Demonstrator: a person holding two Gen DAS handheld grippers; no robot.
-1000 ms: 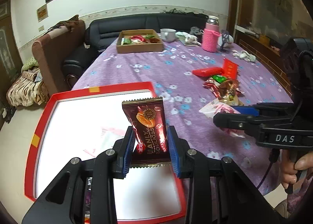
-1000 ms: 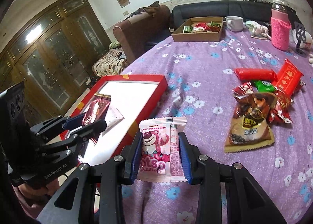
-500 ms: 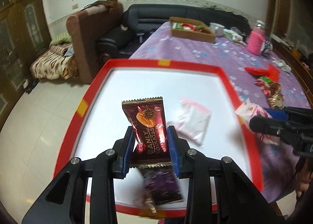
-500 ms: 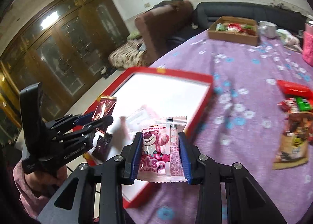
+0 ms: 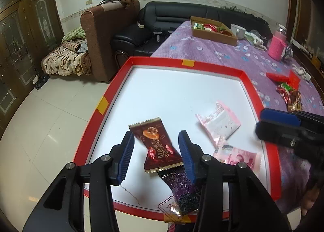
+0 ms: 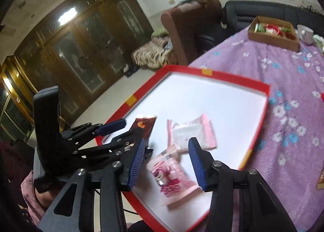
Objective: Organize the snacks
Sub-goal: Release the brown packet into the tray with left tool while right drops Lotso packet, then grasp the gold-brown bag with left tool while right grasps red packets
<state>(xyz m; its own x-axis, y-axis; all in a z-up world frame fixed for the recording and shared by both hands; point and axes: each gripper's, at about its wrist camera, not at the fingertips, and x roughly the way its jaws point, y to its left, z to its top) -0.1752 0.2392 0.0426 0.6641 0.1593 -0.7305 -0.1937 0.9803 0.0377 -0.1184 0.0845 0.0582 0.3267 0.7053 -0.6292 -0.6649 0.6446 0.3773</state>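
both claws have just been opening, left claw (image 5: 156,151) letting the brown snack (image 5: 157,147) and right claw (image 6: 168,162) the pink snack (image 6: 172,179) drop near the red tray's (image 5: 251,88) near edge; risk: either wrapper may snag a pad and get dragged out.

home living room; black sofa (image 5: 194,14); brown armchair (image 5: 105,29); glass-fronted wooden cabinets (image 6: 81,45)

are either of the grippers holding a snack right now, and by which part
Neither. The left gripper has just opened off the brown packet; the right gripper off the pink packet.
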